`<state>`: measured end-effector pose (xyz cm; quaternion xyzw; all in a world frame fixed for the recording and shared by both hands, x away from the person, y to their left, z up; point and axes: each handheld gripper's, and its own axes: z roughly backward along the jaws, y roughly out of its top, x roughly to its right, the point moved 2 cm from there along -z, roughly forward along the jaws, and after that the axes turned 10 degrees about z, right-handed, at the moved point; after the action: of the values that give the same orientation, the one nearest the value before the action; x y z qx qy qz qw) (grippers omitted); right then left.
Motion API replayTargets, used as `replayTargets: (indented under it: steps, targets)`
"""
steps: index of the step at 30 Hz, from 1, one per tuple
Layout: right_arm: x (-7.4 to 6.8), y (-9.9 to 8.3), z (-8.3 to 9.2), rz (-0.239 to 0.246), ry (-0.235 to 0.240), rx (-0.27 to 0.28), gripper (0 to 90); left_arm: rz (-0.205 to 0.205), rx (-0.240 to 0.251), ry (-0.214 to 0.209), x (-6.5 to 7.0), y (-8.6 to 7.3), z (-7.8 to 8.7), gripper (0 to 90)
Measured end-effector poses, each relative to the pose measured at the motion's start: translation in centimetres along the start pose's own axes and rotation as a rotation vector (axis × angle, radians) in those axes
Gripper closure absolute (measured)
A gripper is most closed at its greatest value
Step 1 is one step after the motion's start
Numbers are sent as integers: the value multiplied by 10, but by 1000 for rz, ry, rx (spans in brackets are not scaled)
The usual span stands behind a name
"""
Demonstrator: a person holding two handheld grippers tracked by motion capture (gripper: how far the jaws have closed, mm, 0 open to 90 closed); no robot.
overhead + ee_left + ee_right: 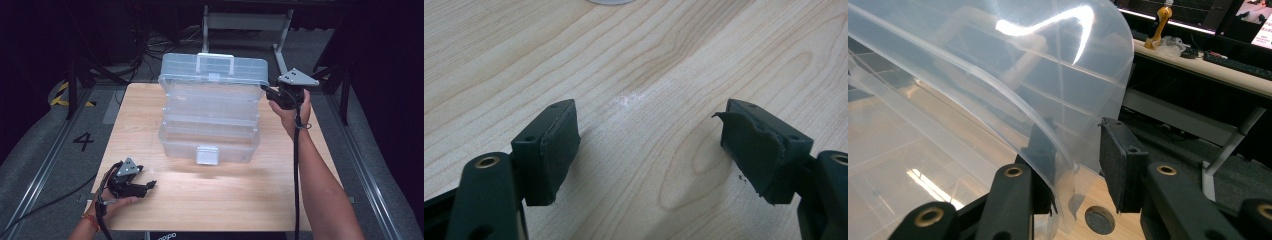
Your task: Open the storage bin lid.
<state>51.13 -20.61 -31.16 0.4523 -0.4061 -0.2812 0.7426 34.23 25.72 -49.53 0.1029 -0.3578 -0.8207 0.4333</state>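
Wooden table (150,120) | clear plastic box (210,112) at centre, toward 12 o'clock | your right gripper (272,93) at 2 o'clock, jaws astride box lid edge, not pinching | your left gripper (150,186) at 7 o'clock, jaws released, empty.

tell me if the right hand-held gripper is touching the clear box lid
Cannot tell. In the right gripper view the lid edge passes between the right hand-held gripper jaws, hugging one pad, with a gap to the other.

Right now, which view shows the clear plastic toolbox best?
The high view: the whole clear plastic toolbox stands open in tiers. The right gripper view gives just a lid edge between the jaws; the left gripper view catches a sliver at the top.
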Motion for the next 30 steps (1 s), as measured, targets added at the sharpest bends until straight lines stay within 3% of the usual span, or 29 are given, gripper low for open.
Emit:
replayTargets:
  steps: [8, 13, 30]
  targets:
    - [4, 3, -5, 21, -21, -1, 689, -15, -1, 0, -1, 1, 0, 227]
    - [8, 4, -9, -6, -12, 1, 692, -11, -4, -6, 0, 1, -1, 212]
    - [14, 8, -16, -17, -7, -12, 696, -8, -6, -8, 1, 0, -1, 200]
